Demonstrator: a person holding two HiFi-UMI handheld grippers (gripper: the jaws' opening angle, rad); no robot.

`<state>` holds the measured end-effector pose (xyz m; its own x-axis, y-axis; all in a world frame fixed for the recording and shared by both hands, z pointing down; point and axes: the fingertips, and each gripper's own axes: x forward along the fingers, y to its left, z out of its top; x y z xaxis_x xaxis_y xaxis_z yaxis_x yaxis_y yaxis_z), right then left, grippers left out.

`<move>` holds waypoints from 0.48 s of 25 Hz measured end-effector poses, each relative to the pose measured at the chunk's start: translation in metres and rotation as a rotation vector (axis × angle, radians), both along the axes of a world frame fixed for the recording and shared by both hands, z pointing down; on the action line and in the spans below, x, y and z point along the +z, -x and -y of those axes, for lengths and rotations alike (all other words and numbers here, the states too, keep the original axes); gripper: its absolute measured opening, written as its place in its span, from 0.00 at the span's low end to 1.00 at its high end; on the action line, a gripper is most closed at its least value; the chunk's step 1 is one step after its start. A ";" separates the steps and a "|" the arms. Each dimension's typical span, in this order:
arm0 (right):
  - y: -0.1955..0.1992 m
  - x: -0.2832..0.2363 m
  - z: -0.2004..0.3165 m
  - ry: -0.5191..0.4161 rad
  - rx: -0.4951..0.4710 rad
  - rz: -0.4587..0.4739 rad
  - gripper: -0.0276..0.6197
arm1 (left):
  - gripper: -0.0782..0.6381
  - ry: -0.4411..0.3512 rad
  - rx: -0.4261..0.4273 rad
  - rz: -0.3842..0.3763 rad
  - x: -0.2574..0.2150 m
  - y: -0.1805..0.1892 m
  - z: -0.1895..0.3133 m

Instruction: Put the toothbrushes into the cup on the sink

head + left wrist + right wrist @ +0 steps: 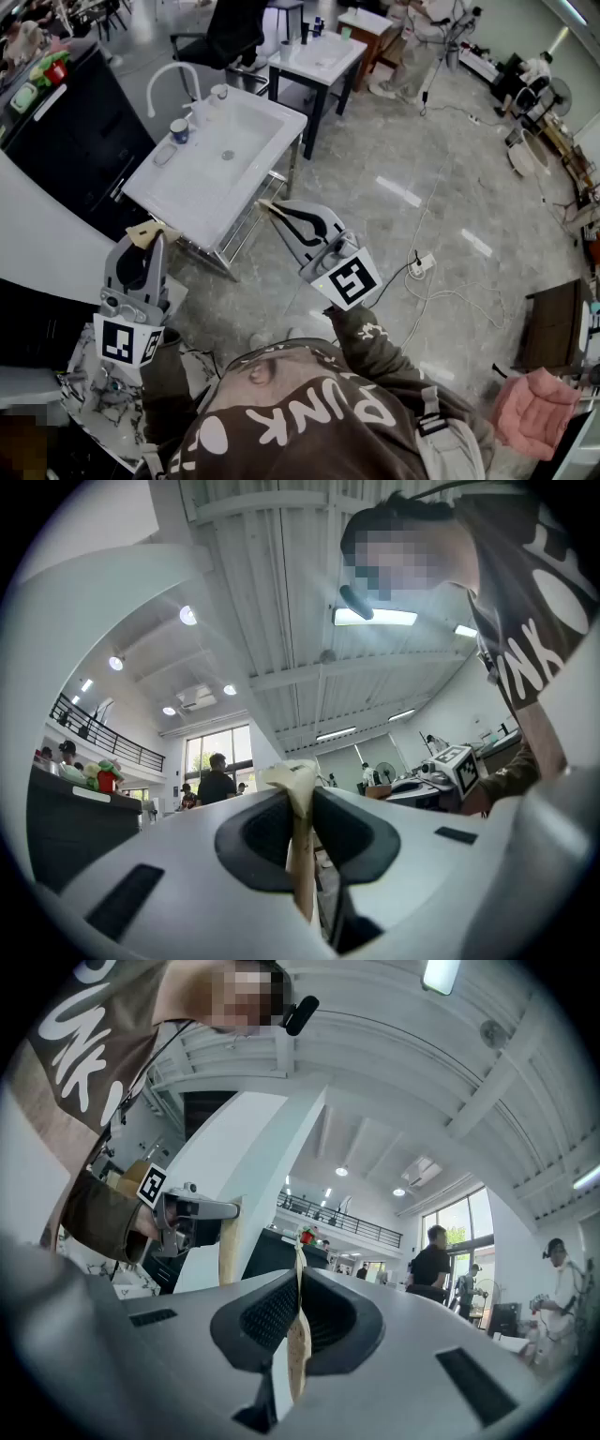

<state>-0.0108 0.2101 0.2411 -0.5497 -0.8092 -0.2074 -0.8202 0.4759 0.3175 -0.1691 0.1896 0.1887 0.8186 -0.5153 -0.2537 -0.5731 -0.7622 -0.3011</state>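
Both grippers point up, away from the white sink in the head view. My left gripper is shut on a pale bamboo toothbrush below the sink's near left corner. In the left gripper view the toothbrush stands pinched between the jaws of the left gripper. My right gripper is shut on a second bamboo toothbrush at the sink's near right corner. In the right gripper view this thin toothbrush is clamped in the right gripper. A small blue cup stands on the sink's left ledge, far from both grippers.
A curved white faucet rises behind the basin, and a clear container stands beside it. A grey soap-like item lies near the cup. A dark counter runs left of the sink. A second white sink table stands further back. Cables lie on the floor at right.
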 end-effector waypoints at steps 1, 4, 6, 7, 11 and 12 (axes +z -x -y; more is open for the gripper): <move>0.000 0.002 0.001 0.003 0.001 0.000 0.07 | 0.19 -0.001 0.000 0.000 0.000 0.000 0.000; 0.000 0.006 0.002 0.005 0.003 -0.004 0.07 | 0.19 -0.002 0.000 -0.001 -0.001 0.002 0.000; 0.001 0.005 0.002 0.005 -0.002 -0.001 0.07 | 0.19 -0.001 0.001 0.000 -0.001 0.002 0.000; 0.002 0.004 0.001 0.005 -0.010 0.007 0.07 | 0.19 -0.001 0.001 0.001 -0.001 0.002 0.000; 0.007 0.002 0.002 0.002 -0.035 0.013 0.07 | 0.19 0.003 -0.001 0.004 -0.002 0.003 0.002; 0.008 0.002 0.003 0.003 -0.035 0.011 0.07 | 0.19 0.004 -0.003 0.004 -0.002 0.003 0.003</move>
